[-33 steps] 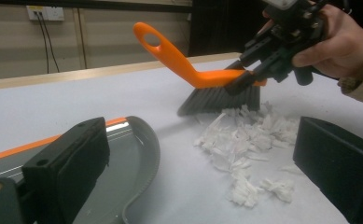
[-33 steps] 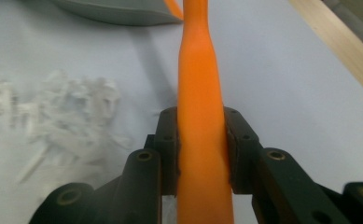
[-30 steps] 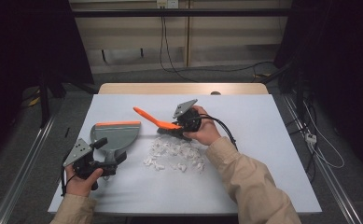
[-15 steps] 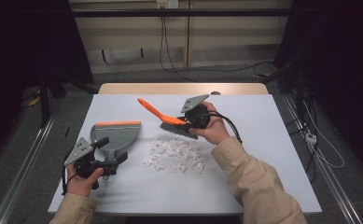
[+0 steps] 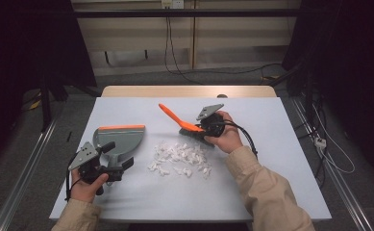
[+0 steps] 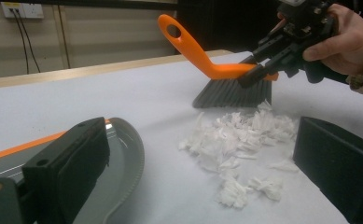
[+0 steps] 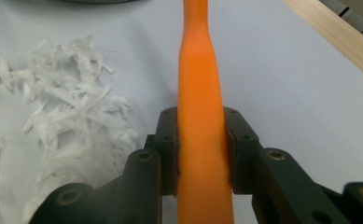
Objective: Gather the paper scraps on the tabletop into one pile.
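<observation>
On the pale table [image 5: 271,192] the sweeping job is barely under way. The right gripper [image 5: 205,129] is clamped tight on the orange brush [image 5: 177,118], jaws pressing both sides of the handle in the right gripper view, with the bristles set down at about one o'clock from the heap of white paper scraps [image 5: 180,158]. That heap sits right in the middle of the table, loose and spread, and none of it has reached the dustpan [image 5: 119,139] yet. The dustpan lies flat at nine o'clock from the scraps, its orange lip turned away from the person, and no scraps can be seen on it. The left gripper [image 5: 111,161] is at the pan's handle, one jaw lying across it in the left gripper view; whether it actually pinches the handle, I cannot tell. So the whole pile looks left to sweep across. A few stray flakes trail off at five o'clock and may need a second pass. Nothing blocks the path between pile and pan. Cables and a power strip [image 5: 319,142] lie on the floor beyond, well clear.
</observation>
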Available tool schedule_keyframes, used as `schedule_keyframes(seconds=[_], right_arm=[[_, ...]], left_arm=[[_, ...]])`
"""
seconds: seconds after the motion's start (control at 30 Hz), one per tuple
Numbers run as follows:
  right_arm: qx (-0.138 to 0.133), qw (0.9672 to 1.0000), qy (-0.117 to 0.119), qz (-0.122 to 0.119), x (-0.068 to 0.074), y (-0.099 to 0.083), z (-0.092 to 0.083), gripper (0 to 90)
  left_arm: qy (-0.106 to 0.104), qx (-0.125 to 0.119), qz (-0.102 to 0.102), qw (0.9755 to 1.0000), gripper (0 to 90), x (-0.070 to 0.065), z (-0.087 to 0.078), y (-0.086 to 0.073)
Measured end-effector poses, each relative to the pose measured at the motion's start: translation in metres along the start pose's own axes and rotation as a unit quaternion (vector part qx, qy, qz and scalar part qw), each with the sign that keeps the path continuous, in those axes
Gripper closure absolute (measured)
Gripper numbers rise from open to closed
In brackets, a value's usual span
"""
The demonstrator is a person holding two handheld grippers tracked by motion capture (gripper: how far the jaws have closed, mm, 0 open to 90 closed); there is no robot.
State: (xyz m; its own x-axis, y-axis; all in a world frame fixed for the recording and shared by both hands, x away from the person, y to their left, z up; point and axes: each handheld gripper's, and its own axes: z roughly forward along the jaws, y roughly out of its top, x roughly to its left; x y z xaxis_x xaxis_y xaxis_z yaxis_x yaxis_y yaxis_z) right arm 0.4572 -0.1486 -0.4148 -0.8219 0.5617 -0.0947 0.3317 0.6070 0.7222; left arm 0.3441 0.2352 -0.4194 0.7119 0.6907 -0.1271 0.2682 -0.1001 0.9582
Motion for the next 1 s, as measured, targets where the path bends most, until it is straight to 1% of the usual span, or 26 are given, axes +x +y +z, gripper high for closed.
schedule_keyframes(seconds=[0.13,0.2,0.27,0.3,0.37,0.4,0.43,0.5,0.57,0.63,0.77,0.87,0.9,0.93,1.0], right_arm=[[-0.008,0.9997,0.024,0.0,0.01,0.0,-0.002,71.1],[-0.01,0.9997,0.023,-0.005,0.016,0.001,-0.002,71.1],[-0.019,0.9991,0.037,-0.002,0.02,0.003,-0.004,71.1],[-0.024,0.999,0.037,-0.004,0.022,0.004,-0.006,71.1],[-0.029,0.9991,0.032,-0.004,0.023,0.008,-0.01,71.1],[-0.034,0.9988,0.033,-0.001,0.022,0.009,-0.012,71.1],[-0.039,0.9988,0.03,0.004,0.021,0.009,-0.014,71.1],[-0.041,0.999,0.018,0.007,0.017,0.009,-0.018,71.1],[-0.042,0.999,0.002,0.017,0.012,0.007,-0.021,71.1],[-0.039,0.9987,-0.011,0.03,0.007,0.004,-0.022,71.1],[-0.027,0.9985,-0.028,0.039,0.001,-0.006,-0.019,71.1],[-0.015,0.9985,-0.027,0.045,0.0,-0.013,-0.013,71.1],[-0.02,0.9983,-0.026,0.048,0.0,-0.014,-0.012,71.0],[-0.022,0.9982,-0.021,0.052,-0.001,-0.015,-0.012,70.9],[-0.013,0.9979,-0.024,0.059,-0.001,-0.013,-0.012,70.6]], left_arm=[[0.003,0.002,0.002,1.0,3.4,-0.001,0.0,0.0],[0.002,-0.001,0.001,1.0,3.3,-0.002,-0.001,0.0],[0.002,-0.002,0.001,1.0,3.3,-0.002,-0.001,0.0],[0.002,-0.002,0.002,1.0,3.3,-0.002,-0.001,0.0],[0.003,0.001,0.003,1.0,3.4,-0.003,-0.001,0.0],[0.002,-0.001,0.003,1.0,3.4,-0.003,-0.001,0.0],[0.003,0.0,0.004,1.0,3.4,-0.003,-0.001,0.0],[0.001,0.0,0.005,1.0,3.4,-0.003,0.0,0.0],[0.002,0.0,0.004,1.0,3.3,-0.003,0.0,0.0],[0.002,0.0,0.003,1.0,3.4,-0.003,0.0,0.0],[0.003,0.001,0.004,1.0,3.3,-0.003,-0.001,0.0],[0.002,0.0,0.004,1.0,3.3,-0.003,0.0,0.0],[0.001,0.001,0.006,1.0,3.4,-0.003,0.0,0.0],[0.001,0.001,0.006,1.0,3.4,-0.003,0.0,0.0],[0.001,0.002,0.006,1.0,3.4,-0.004,0.0,0.0]])
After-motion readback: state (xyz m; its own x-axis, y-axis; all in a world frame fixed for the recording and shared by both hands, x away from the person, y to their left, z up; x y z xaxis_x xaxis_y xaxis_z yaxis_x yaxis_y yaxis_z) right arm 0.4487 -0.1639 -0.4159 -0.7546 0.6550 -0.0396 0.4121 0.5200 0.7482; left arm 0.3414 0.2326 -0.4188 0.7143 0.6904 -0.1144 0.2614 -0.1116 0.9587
